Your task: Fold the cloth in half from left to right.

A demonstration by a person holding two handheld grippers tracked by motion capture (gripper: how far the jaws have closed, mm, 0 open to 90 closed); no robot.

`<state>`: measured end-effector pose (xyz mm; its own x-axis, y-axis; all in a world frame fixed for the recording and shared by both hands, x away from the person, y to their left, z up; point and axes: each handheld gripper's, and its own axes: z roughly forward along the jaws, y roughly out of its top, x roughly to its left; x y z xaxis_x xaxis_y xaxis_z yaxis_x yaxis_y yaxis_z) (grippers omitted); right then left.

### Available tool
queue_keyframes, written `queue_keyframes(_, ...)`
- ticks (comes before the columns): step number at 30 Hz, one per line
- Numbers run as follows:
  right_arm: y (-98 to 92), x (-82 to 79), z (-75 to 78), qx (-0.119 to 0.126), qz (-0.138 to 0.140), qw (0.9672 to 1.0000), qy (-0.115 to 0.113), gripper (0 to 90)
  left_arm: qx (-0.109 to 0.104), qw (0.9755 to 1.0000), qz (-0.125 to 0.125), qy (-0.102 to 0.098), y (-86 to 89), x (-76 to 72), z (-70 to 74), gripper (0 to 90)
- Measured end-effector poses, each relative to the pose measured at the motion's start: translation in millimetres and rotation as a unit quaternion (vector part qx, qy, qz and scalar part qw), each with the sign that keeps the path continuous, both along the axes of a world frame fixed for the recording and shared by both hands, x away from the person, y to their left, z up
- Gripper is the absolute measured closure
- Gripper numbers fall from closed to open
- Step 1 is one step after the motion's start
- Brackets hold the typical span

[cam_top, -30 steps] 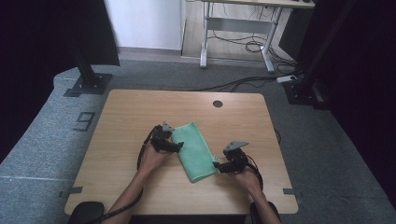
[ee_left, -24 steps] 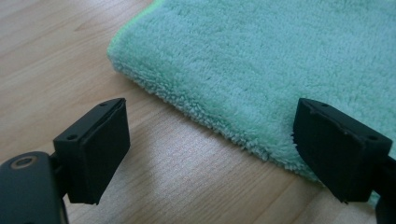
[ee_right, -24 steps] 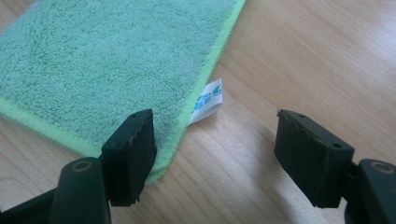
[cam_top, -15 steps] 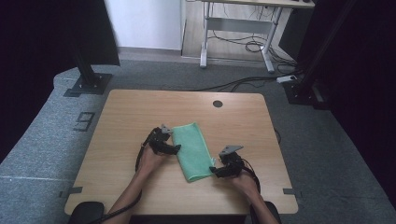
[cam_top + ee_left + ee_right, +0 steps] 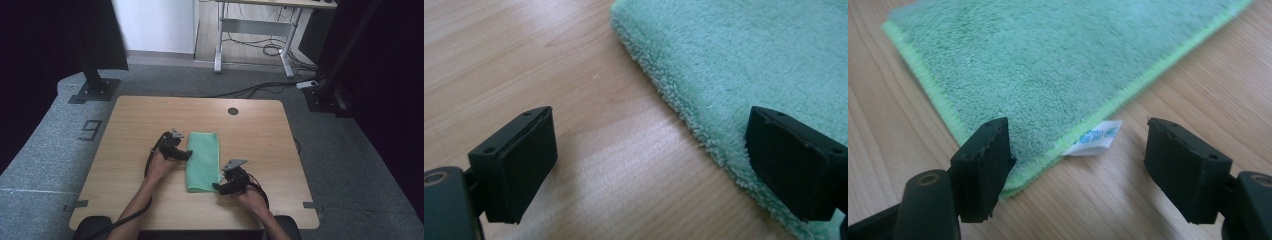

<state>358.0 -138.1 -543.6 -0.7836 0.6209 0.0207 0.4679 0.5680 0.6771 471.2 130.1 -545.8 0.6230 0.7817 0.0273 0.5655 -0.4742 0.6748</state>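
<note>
A folded green towel lies flat on the wooden table, its long side running away from me. My left gripper is low at the towel's left edge; its jaws have just been opening and stand open. In the left gripper view one pad hangs over bare wood and the other over the towel's fluffy edge, with nothing pinched. My right gripper is open at the near right corner. In its own view the jaws straddle the hemmed corner and a small white label.
A round cable hole sits near the table's far edge. Black stand bases and a desk frame with cables stand on the grey floor beyond the table.
The right gripper has moved nearer and to the left, down to the towel's near right corner. The left gripper has stayed at the towel's left edge.
</note>
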Motion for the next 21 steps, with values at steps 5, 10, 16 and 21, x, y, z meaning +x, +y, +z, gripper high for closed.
queue_keyframes(5,11.5,-0.8,-0.2,-0.001,0.005,1.0000,-0.003,24.9,0.002,1.0000,-0.002,-0.001,-2.4,6.5,0.3,7.2)
queue_keyframes(10,10.4,-0.2,-0.3,-0.001,0.005,1.0000,0.000,24.6,0.000,1.0000,0.002,0.002,-1.1,5.5,0.2,7.5)
queue_keyframes(16,6.1,-0.8,0.0,-0.001,0.002,1.0000,0.001,25.1,0.013,0.9999,0.001,-0.002,-3.0,2.5,2.3,8.4)
queue_keyframes(21,7.0,-0.9,1.0,-0.004,0.004,1.0000,-0.001,25.5,0.017,0.9998,-0.001,-0.004,-3.8,1.8,4.1,8.6)
